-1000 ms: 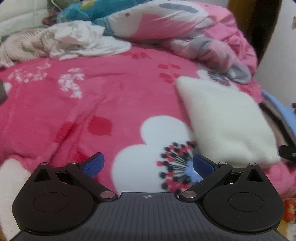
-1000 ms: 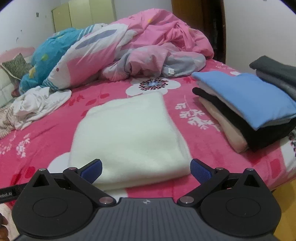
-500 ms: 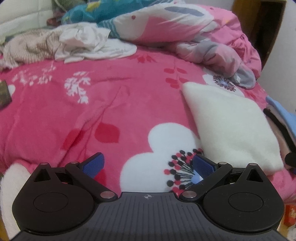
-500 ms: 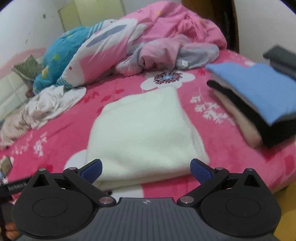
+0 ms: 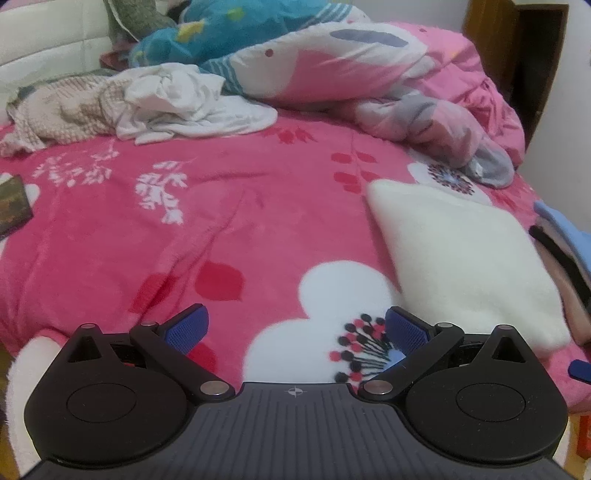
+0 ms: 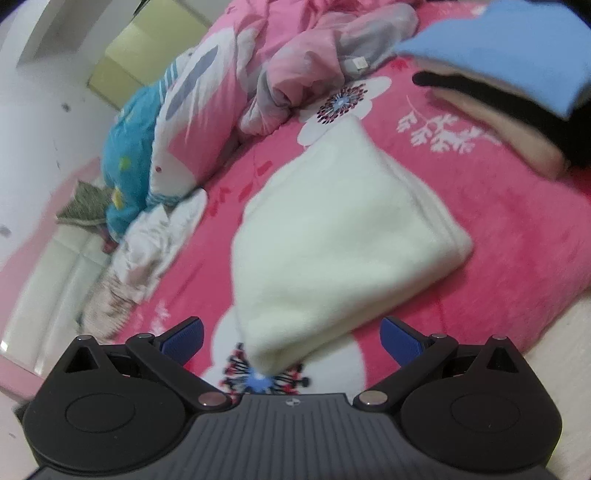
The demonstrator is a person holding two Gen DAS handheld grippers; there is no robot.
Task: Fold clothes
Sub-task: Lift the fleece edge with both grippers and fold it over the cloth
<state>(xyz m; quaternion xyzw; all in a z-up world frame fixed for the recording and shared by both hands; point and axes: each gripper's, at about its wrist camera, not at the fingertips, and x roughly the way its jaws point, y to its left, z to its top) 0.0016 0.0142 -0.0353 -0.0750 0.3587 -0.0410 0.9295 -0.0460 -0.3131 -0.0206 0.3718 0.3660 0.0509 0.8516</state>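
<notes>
A folded cream fleece garment lies flat on the pink flowered bedspread; it also shows in the right wrist view. My left gripper is open and empty, low over the bedspread, to the left of the garment. My right gripper is open and empty, tilted, just in front of the garment's near corner. A heap of unfolded white and beige clothes lies at the far left of the bed, also seen in the right wrist view.
A stack of folded clothes, blue on top of black and beige, sits right of the cream garment, its edge in the left wrist view. A bunched pink quilt and a teal pillow fill the back. A small camouflage item lies at far left.
The left gripper has pulled back and up a little, showing more of the bed. The right gripper has rolled to a tilt and moved closer to the cream garment's near corner. Both stayed open.
</notes>
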